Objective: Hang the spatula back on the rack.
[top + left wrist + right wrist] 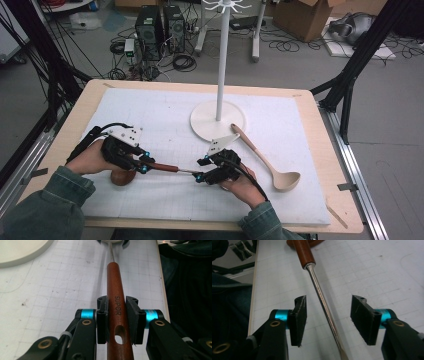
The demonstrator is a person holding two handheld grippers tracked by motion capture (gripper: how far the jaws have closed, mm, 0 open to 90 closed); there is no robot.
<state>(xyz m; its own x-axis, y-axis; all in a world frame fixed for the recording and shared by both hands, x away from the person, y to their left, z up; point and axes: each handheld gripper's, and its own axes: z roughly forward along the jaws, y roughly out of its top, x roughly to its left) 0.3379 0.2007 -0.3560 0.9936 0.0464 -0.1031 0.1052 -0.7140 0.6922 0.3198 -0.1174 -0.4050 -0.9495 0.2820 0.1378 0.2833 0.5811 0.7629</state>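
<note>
The utensil with a reddish-brown wooden handle (pixel 117 310) and a thin polished steel shank (pixel 324 307) hung level just above the white gridded surface (pixel 165 115), near its front edge, spanning the gap between the two hands. The left gripper (pixel 144 162) had its fingers (pixel 102 320) clenched on the wooden handle, close to the hanging hole. The right gripper (pixel 201 170) had its fingers (pixel 298 318) released, set on either side of the steel shank without touching it; the shank lay nearer one finger than the other.

To do the handover well, the right gripper probably needed to centre the shank between the fingers before clamping, since smooth round steel could slip or twist, and the left should keep its hold until that grip was firm.

A pale wooden ladle (pixel 270 162) lay just beside the right hand, toward the surface's right edge. The white round-based hook stand (pixel 218 117) stood farther back, with its pole rising near the middle. Open room lay toward the back left; the front edge and the person's green sleeves (pixel 47 207) were close.
</note>
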